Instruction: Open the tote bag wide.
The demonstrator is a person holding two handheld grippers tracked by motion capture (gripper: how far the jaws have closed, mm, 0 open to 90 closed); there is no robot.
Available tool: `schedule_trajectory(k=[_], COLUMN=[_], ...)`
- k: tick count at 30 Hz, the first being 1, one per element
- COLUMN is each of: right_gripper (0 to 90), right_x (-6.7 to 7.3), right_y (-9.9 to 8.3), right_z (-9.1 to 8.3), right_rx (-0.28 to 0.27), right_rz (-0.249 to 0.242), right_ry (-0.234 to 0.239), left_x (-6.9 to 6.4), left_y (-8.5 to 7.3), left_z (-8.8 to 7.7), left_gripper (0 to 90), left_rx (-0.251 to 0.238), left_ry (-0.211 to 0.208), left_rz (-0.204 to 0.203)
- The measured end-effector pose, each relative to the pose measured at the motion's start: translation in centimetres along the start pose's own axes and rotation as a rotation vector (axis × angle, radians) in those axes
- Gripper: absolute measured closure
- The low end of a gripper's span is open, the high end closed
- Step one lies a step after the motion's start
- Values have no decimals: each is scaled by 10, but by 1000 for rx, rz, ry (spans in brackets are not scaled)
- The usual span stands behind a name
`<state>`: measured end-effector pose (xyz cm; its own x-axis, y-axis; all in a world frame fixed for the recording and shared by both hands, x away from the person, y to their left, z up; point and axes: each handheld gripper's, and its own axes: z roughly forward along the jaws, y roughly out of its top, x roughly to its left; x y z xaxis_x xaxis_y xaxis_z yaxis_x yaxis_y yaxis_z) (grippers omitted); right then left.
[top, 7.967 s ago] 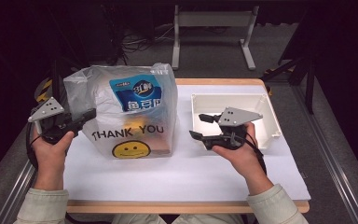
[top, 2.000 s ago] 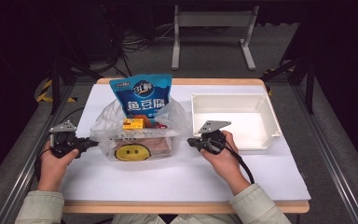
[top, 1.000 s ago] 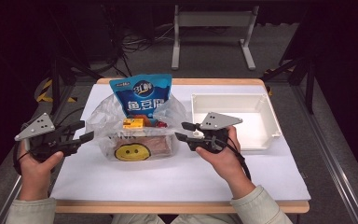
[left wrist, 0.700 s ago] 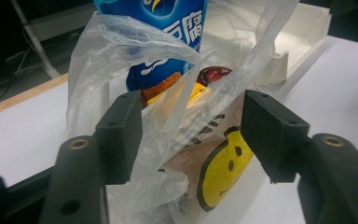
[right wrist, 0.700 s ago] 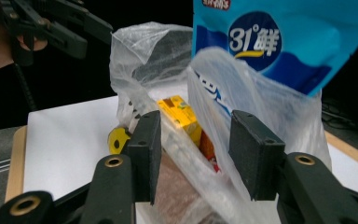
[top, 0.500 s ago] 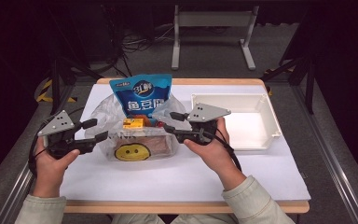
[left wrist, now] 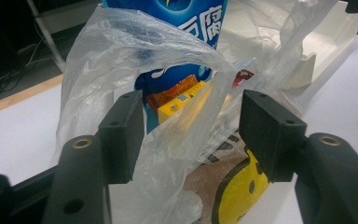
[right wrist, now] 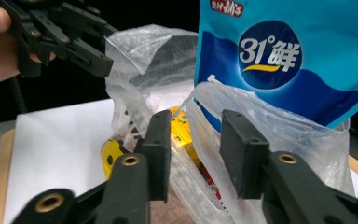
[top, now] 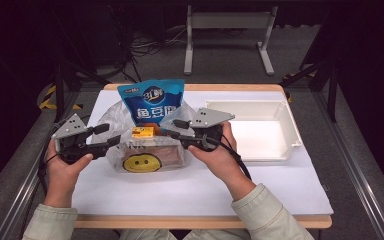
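**Two grippers at the bag's edges**

Sleeves and forearms come in at the near edge of the table [top: 200, 195], a white sheet on a wooden top with its pale rim showing along the front. The left gripper [top: 111, 136] is at the bag's left side, the right gripper [top: 172, 128] at its right. In the left gripper view, a fold of the bag [left wrist: 135, 70] lies between the jaws, which have just been closing, but the pads stand clear of the film with gaps on both sides. In the right gripper view, the jaws have likewise been closing around the bag's rim, and the film runs between them; whether the pads pinch it I cannot tell.

The bag sits mid-table, clear plastic with a yellow smiley [top: 141, 162] on its near face. Inside it stand a blue pouch [top: 152, 102], upright and rising above the rim, and a yellow box [top: 143, 132] just in front of the pouch.

To the right, near the bag but apart from it, lies a white tray [top: 290, 125].

Beyond the table the floor is grey and the room dark, with a metal frame [top: 227, 35] and loose cables [top: 150, 45].
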<state>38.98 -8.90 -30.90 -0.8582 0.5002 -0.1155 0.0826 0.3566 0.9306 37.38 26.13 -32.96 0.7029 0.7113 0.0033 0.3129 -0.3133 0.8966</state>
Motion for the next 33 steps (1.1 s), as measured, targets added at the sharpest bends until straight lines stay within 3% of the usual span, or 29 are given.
schedule_trajectory(k=[1, 8, 12, 24, 33], right_gripper=[679, 872, 900, 900, 900], right_x=[0, -4, -7, -20, -28], right_y=[0, -2, -6, -39, -71], right_z=[1, 5, 1, -16, -17], right_rx=[6, 48, 65, 126, 191], right_rz=[-3, -29, -20, 55, 116], right_ry=[-1, -22, -23, -52, -47], left_x=[0, 2, 6, 26, 37], left_y=[0, -2, -7, -29, -47], left_z=[0, -2, -4, 0, 7], left_gripper=[469, 774, 873, 899, 900], left_rx=[1, 1, 30, 98, 160], left_ry=[4, 19, 19, 22, 28], left_rz=[1, 12, 17, -44, -98])
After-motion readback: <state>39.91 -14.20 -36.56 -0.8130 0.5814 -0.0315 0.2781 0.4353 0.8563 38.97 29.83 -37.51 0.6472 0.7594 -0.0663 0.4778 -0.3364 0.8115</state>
